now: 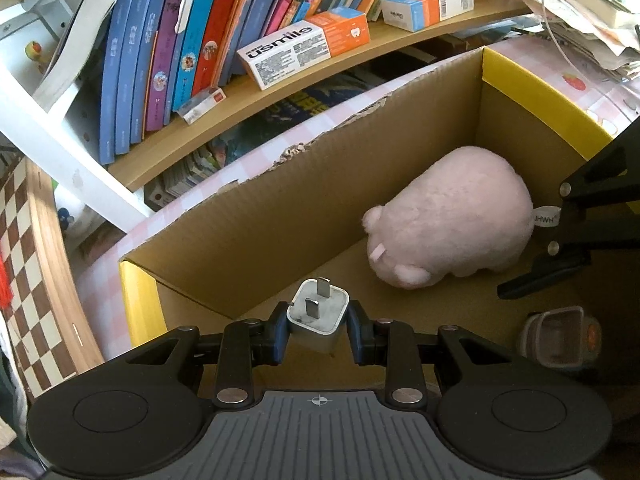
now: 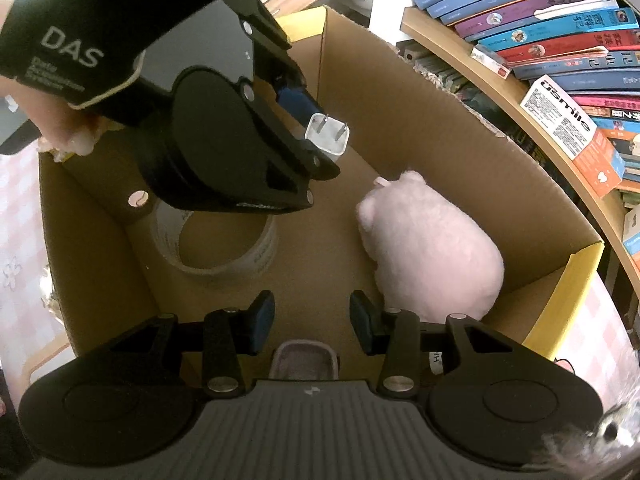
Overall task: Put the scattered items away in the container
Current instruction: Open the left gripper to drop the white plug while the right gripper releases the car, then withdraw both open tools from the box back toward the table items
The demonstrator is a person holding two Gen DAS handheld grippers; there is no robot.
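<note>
My left gripper is shut on a white charger plug, prongs pointing away, held above the floor of the open cardboard box. The right wrist view shows that gripper and the plug over the box's far end. A pink plush toy lies inside the box. My right gripper hangs open over the box floor with nothing between its fingers. A small clear container lies on the floor just beneath it. One right finger shows at the left wrist view's right edge.
A roll of clear tape lies in the box under the left gripper. A bookshelf with books and toothpaste boxes runs behind the box. A pink checked cloth covers the table. A chessboard lies to the left.
</note>
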